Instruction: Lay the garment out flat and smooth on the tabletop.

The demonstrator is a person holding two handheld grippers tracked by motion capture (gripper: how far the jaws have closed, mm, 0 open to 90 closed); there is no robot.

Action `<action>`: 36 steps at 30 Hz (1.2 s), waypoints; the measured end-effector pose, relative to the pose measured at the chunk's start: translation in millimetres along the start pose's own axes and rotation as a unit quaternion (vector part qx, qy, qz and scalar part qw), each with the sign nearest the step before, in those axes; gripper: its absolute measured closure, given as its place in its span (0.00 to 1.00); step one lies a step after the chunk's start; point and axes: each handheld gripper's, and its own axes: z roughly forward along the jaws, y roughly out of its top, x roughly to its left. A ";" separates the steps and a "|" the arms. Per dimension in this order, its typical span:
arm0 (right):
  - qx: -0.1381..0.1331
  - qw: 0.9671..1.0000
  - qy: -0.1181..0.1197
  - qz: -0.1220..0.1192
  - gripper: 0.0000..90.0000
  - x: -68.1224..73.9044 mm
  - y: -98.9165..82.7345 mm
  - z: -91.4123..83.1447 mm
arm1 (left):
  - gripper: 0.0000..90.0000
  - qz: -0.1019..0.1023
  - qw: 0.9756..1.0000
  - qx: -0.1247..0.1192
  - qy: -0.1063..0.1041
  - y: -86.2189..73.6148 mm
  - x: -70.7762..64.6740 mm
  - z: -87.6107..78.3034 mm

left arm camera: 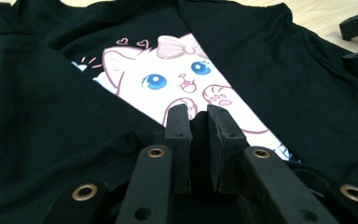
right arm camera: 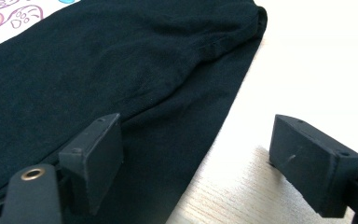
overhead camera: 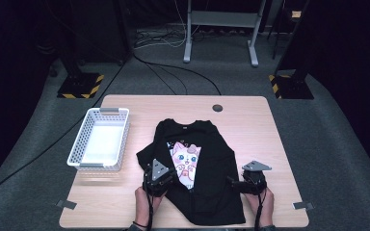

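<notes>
Black T-shirt [overhead camera: 207, 163] with a cartoon cat print [overhead camera: 186, 161] (white cat, blue eyes, pink bow), lying flat on the near half of a light wooden desk [overhead camera: 250, 120], collar toward the far edge; its left side is folded inward over part of the print. Left hand-held gripper [overhead camera: 166, 182], at the shirt's lower left: in the left gripper view [left arm camera: 198, 122] its two black jaws stand nearly together, pinching a ridge of black shirt fabric between the pads, just below the cat's paw. Right hand-held gripper [overhead camera: 233, 182], at the shirt's right edge: in the right gripper view [right arm camera: 200, 149] the jaws stand wide apart, one over the black cloth, the other over bare wood, with the shirt's edge running between them and nothing gripped. The person's hands come in from the near edge of the desk, one behind each gripper. White plastic basket [overhead camera: 84, 144], perforated walls, stands on the left side of the desk, well apart from the shirt. Small dark round cap [overhead camera: 217, 108] is set into the desk near its far edge.
</notes>
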 end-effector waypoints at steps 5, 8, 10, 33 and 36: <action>0.000 1.000 0.001 0.000 0.19 -0.1 0.0 0.0 | 0.88 -0.006 1.000 0.005 0.002 -10.7 0.9 -4.4; 0.000 1.000 0.001 0.000 0.19 -0.1 0.0 0.0 | 0.88 -0.014 1.000 0.007 0.001 -16.5 1.4 -7.6; 0.000 1.000 0.001 -0.001 0.19 -0.1 0.0 0.0 | 0.88 -0.016 1.000 0.005 0.000 -19.1 1.2 -10.7; 0.000 1.000 0.006 -0.005 0.19 -0.9 0.6 0.6 | 0.88 -0.023 1.000 0.008 0.005 -48.9 -3.8 -37.0; 0.000 1.000 0.006 -0.005 0.19 -0.8 0.6 0.6 | 0.88 -0.026 1.000 0.009 0.005 -51.1 -3.6 -41.3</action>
